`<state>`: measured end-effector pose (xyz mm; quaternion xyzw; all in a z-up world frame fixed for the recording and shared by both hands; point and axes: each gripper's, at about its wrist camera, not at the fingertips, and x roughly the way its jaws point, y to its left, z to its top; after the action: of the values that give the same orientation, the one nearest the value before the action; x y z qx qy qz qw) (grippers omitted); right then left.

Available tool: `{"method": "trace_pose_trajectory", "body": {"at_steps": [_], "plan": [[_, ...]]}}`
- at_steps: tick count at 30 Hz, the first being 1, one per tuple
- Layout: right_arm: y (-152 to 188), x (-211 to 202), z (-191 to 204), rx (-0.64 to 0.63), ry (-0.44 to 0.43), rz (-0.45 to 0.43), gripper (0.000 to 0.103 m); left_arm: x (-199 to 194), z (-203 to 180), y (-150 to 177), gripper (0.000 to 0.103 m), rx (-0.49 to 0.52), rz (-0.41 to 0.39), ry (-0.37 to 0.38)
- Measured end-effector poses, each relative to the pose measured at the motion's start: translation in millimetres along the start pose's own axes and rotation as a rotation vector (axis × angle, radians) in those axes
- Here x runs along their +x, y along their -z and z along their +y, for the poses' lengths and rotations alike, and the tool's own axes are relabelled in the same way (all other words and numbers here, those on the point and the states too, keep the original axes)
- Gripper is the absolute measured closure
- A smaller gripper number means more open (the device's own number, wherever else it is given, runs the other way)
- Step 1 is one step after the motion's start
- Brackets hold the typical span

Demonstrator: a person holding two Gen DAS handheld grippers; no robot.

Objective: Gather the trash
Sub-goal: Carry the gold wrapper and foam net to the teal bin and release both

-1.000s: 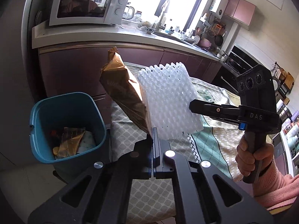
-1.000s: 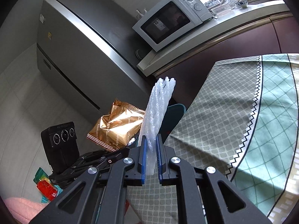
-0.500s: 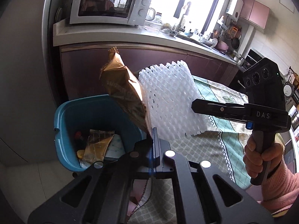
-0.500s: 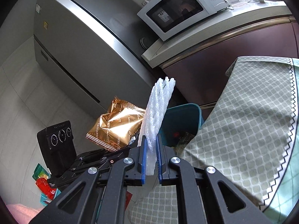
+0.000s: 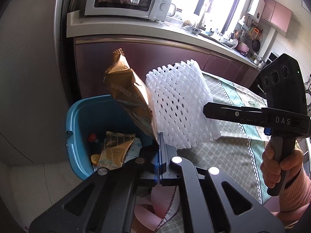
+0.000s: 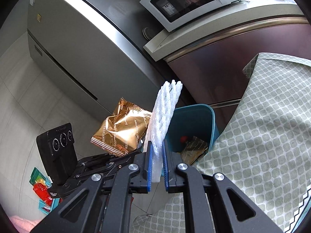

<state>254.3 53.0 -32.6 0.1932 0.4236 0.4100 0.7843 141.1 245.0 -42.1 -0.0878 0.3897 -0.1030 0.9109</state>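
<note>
Trash is on its way to the blue bin (image 5: 77, 120): left gripper (image 5: 159, 145) clenched on a gold wrapper (image 5: 132, 97), right gripper (image 6: 157, 155) grasping white foam netting (image 6: 163, 112). Next, I'd judge, carry both over the bin's mouth and let go.

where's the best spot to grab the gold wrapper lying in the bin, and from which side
Grip the crimped top edge of the gold wrapper, coming straight down through the open top of the blue bin. It lies flat on other trash with that edge free, and the bin's walls appear to block any sideways approach.
</note>
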Motion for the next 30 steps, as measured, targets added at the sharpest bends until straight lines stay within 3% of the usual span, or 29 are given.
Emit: {"method": "trace_pose_trajectory", "body": {"at_steps": [30], "plan": [[-17.4, 84.2, -17.5, 0.028, 0.134, 0.158, 0.093, 104.1, 41.8, 5.9, 0.1, -0.078, 0.178, -0.058]]}}
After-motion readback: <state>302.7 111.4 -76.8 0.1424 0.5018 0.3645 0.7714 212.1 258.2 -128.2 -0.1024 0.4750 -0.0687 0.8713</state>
